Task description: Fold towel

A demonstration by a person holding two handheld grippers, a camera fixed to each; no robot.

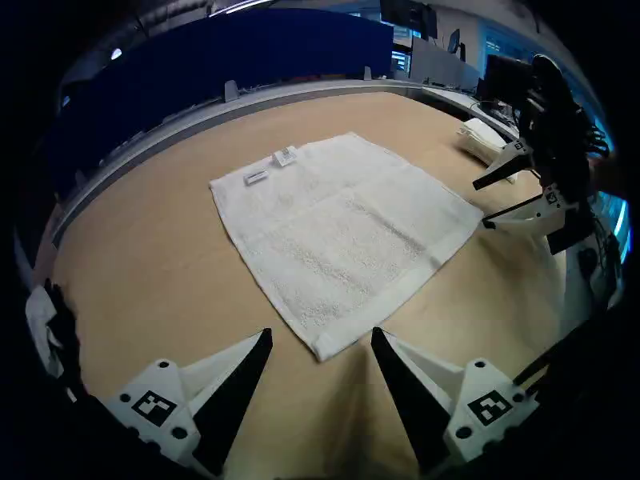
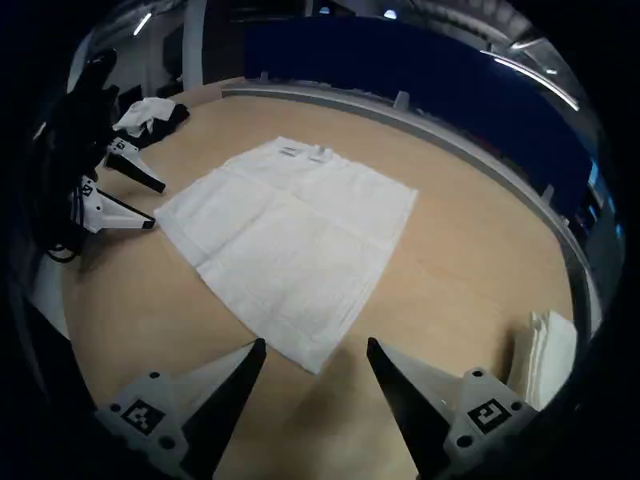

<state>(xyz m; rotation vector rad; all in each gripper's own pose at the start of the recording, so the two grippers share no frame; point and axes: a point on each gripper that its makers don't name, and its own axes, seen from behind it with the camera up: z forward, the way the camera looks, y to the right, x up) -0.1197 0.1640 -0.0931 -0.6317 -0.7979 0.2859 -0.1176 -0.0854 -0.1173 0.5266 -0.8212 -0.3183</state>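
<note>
A white towel lies spread flat on the tan table, with two small tags near its far edge. In the left gripper view my left gripper is open, its fingers straddling the towel's near corner just above the table. My right gripper is open at the towel's right corner, held by a person's hand. In the right gripper view the same towel lies ahead. The right gripper stands open over its near corner, and the left gripper is open at the left corner.
A stack of folded white towels sits at the table's right edge and appears as the folded stack in the left gripper view. A crumpled white and black cloth lies at the far left. A blue partition bounds the back.
</note>
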